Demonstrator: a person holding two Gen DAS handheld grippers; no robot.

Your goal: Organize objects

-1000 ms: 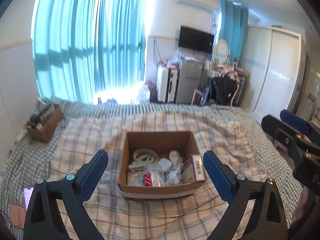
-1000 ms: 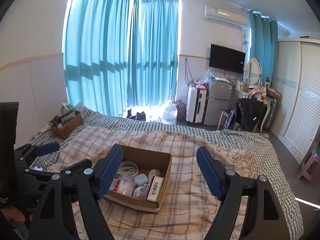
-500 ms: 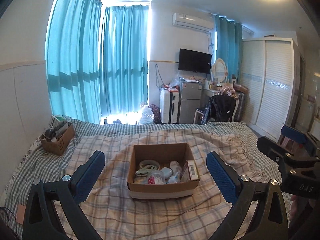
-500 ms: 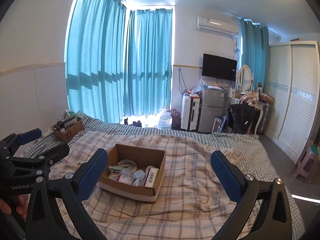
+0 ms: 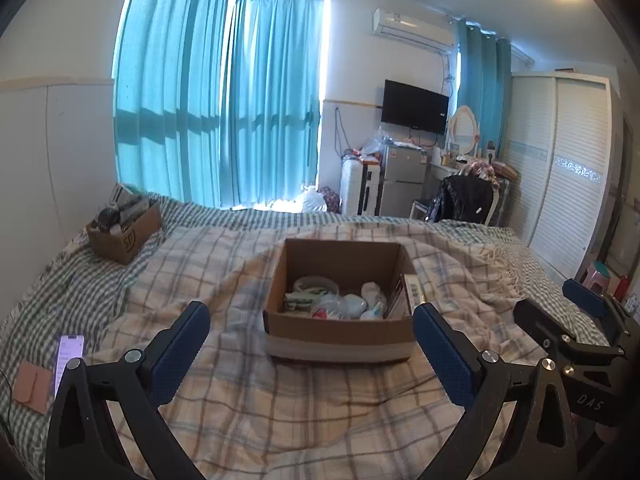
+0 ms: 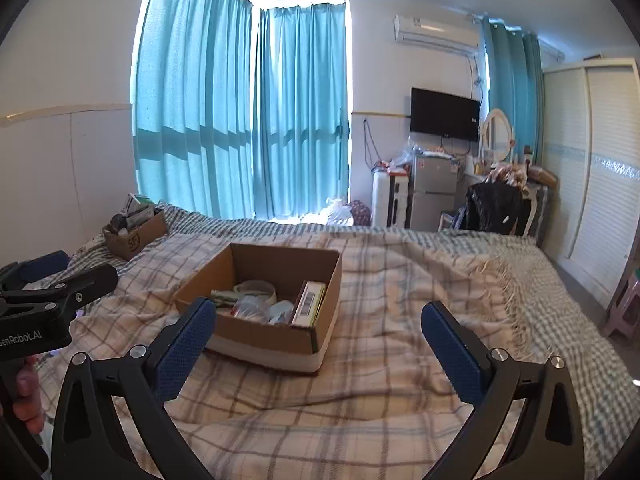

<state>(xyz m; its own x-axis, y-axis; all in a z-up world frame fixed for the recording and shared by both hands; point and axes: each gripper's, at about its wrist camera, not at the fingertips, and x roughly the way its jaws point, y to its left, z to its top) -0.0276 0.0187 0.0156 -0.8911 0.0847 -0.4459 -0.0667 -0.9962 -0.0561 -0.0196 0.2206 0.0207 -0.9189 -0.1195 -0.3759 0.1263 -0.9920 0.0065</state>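
An open cardboard box (image 5: 340, 340) (image 6: 276, 344) sits in the middle of the plaid blanket on the bed. It holds a roll of tape (image 5: 316, 284), white bottles (image 5: 370, 292), a plastic bag and a slim white carton (image 6: 309, 304). My left gripper (image 5: 312, 346) is open and empty, held back from the box's near side. My right gripper (image 6: 318, 340) is open and empty, in front of the box and to its right. Each gripper shows at the edge of the other's view.
A second cardboard box (image 5: 126, 236) full of items stands at the bed's far left by the wall. A phone (image 5: 68, 356) and a brown wallet (image 5: 30, 386) lie at the left edge. Curtains, fridge, TV and wardrobe stand beyond the bed.
Both grippers have pulled back from the box and tilted up, so the box looks smaller and farther. The right gripper's jaws have opened wider.
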